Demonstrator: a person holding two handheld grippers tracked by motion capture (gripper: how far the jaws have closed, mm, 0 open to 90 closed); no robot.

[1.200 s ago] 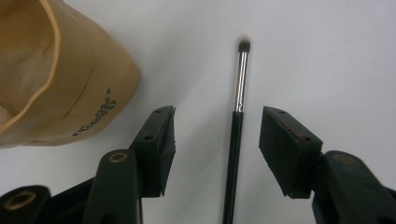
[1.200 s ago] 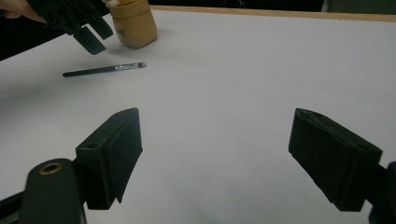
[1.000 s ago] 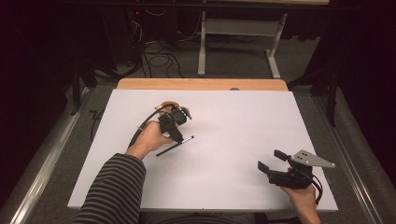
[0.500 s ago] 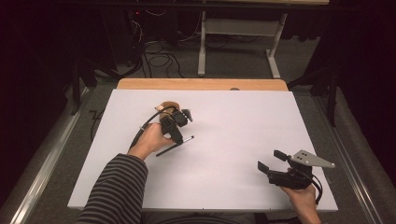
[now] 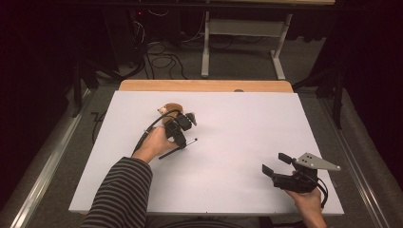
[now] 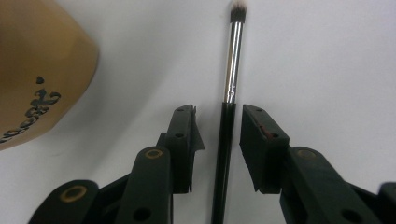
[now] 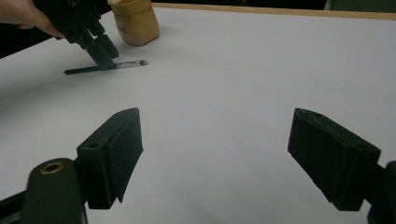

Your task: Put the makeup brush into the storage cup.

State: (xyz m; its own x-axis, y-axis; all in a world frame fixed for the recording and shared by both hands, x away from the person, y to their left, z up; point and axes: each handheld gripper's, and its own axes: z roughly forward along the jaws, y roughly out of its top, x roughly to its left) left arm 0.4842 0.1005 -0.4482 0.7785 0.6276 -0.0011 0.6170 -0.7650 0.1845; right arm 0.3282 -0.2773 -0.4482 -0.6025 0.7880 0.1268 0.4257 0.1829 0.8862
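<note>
Dim room, grey floor (image 5: 237,66), cables (image 5: 157,47)

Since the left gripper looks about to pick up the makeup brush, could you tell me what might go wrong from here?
1. The left gripper has just been closing around the brush, yet its pads are not touching it; the thin round handle could roll or slip out.
2. The jaws straddle the black handle near the metal ferrule, so the brush might tilt when lifted.
3. The tan pouch sits close beside the gripper and could get nudged.
</note>
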